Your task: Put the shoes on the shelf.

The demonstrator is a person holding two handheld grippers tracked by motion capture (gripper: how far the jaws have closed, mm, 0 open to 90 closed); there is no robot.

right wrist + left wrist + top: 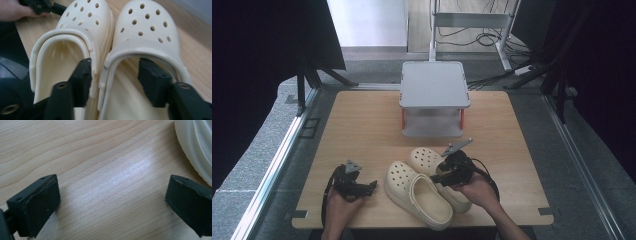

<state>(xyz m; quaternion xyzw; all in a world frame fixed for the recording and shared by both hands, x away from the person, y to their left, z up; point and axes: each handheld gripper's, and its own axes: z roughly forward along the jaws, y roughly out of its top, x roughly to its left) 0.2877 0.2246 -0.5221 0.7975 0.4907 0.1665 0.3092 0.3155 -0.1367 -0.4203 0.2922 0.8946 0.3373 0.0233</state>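
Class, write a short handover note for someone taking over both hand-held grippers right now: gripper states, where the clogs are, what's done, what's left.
Left hand-held gripper: open over bare table, beside the left clog.
Right hand-held gripper: open, jaws astride the adjoining side walls of the two clogs; no grip seen.
The right clog and the left one lie side by side at the table's near edge, toes toward the grey shelf stand.
Done: clogs paired.
Left: probably moving them to the stand.

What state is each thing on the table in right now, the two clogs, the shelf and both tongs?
Left clog: upright, beside its pair.
Right clog: upright, unheld.
Left tongs: open, over bare table.
Right tongs: open, straddling the clogs' adjoining sides.
Grey shelf: nothing on top.
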